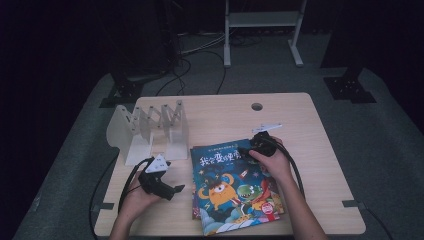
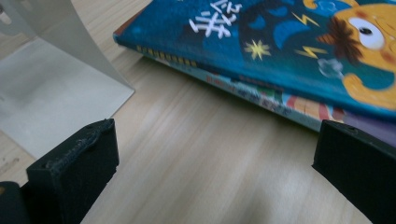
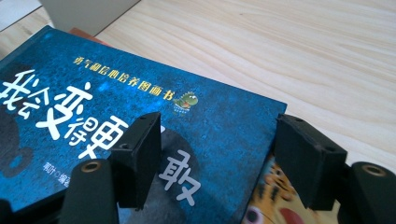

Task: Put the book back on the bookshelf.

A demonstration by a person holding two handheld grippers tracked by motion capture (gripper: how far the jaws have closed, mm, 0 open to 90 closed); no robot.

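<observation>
1. Forearms of a person come in from the near edge of the wooden table (image 1: 310,200), each hand holding a black two-jaw gripper.
2. The left gripper (image 1: 175,190) sits just left of the stacked picture books, jaws spread wide and grasping nothing, bare table between them.
3. The top book (image 1: 235,185), blue with cartoon monsters, lies flat at the near middle of the table on at least one other book.
4. The right gripper (image 1: 245,150) hovers over the top book's far right corner (image 3: 261,116), jaws parted astride it, clamping nothing.
5. A white accordion book rack (image 1: 150,130) stands farther back on the left, near the books.
</observation>
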